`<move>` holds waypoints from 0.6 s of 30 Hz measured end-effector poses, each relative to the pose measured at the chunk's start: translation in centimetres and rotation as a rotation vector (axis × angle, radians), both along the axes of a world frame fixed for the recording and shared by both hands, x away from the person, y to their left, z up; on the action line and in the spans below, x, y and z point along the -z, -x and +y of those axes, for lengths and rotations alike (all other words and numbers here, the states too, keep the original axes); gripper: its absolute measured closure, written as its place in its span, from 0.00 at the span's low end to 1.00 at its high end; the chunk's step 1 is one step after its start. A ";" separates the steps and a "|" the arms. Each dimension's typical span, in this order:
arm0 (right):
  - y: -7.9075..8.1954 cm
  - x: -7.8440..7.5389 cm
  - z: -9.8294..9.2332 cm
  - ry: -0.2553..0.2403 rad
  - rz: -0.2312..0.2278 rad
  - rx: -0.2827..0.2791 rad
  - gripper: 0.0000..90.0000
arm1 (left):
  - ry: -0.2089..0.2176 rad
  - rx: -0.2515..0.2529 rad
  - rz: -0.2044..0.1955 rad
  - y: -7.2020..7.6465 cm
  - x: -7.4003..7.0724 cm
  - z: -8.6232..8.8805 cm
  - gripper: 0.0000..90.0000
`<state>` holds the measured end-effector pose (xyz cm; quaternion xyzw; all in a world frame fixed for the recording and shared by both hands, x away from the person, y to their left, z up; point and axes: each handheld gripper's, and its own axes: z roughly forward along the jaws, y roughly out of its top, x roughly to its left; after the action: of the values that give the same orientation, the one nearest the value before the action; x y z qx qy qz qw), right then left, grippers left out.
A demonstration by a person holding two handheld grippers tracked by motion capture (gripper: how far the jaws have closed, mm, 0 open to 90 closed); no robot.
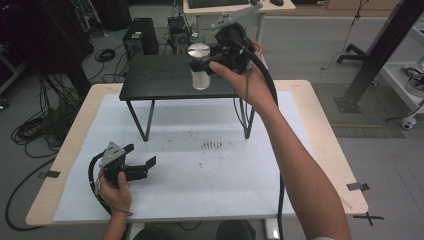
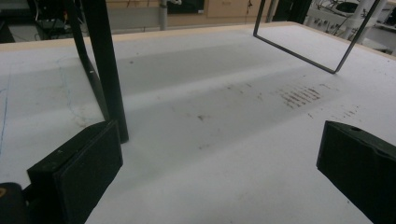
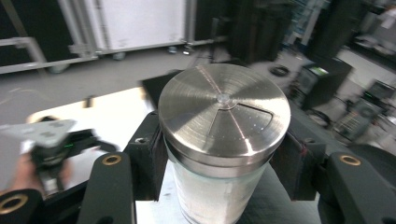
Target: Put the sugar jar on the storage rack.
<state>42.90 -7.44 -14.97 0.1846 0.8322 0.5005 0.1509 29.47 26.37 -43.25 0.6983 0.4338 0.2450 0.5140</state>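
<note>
— Over the small black raised shelf-table with thin wire legs [image 1: 160,77], right side: what have I got?

— My right gripper [image 1: 212,59], jaws clamped on either side of a frosted glass jar with a brushed-metal round lid [image 1: 199,65]. In the right gripper view the pads grip the jar [image 3: 223,140] just under the lid rim, on the glass, which I judge gives a flat bite and keeps the lid free.

— Is the jar resting or carried?

— Cannot tell for certain. From the high view its base sits at about the level of the shelf's front edge; touching or just above, I can't say. It stands upright, and holding it level seems the point, so the contents stay settled.

— And my left gripper [image 1: 140,157]?

— Parked low near the front left of the white sheet covering the wooden table [image 1: 200,190], jaws spread wide, nothing between them. In the left gripper view both pads frame bare sheet, with one shelf leg [image 2: 106,70] just beyond the left pad.

— Why there?

— My guess: out of the right arm's way, yet near enough to steady the shelf if needed.

— Anything else on the sheet?

— A patch of dark scuff marks [image 1: 211,145] near the middle, well apart from both grippers.
</note>
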 end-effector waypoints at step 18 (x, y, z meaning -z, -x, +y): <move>-5.4 3.3 0.9 0.028 0.094 0.140 0.48 | 0.006 -0.006 -0.001 0.1 0.0 0.1 0.01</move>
<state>48.27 -6.51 -18.30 0.2637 0.8303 0.4678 0.1488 29.37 26.50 -43.21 0.6954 0.4363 0.2455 0.5156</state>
